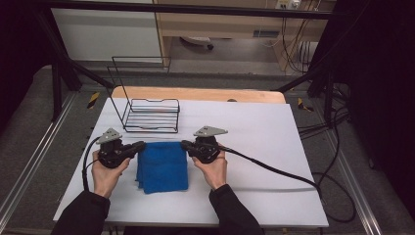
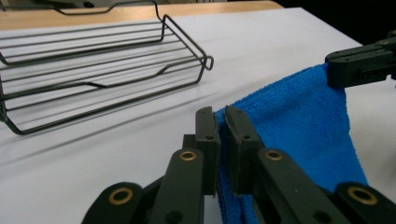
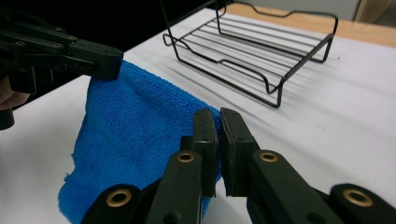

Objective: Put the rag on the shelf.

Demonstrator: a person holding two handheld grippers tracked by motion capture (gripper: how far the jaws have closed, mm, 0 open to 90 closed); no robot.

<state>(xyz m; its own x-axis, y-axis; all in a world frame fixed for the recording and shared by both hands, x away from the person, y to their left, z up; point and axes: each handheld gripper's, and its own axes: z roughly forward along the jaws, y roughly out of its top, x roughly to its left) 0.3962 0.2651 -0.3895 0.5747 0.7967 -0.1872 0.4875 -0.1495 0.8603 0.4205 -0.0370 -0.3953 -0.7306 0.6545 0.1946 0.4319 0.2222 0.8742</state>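
A blue cloth (image 1: 162, 166) hangs folded between both grippers over the white table. My left gripper (image 1: 141, 145) is shut on the cloth's far left corner; in the left gripper view the cloth (image 2: 299, 126) is pinched between its jaws (image 2: 222, 116). My right gripper (image 1: 185, 144) is shut on the far right corner, with the cloth (image 3: 135, 126) caught at its jaw tips (image 3: 217, 116). The top edge is stretched between the two grippers and lifted, while the lower part rests on the table.
A black wire rack (image 1: 150, 115) with a tall wire back stands just behind the cloth, also seen as the rack (image 2: 93, 70) and the rack (image 3: 252, 51). The white table top (image 1: 264, 147) has free room to the right. Cables trail from both grippers.
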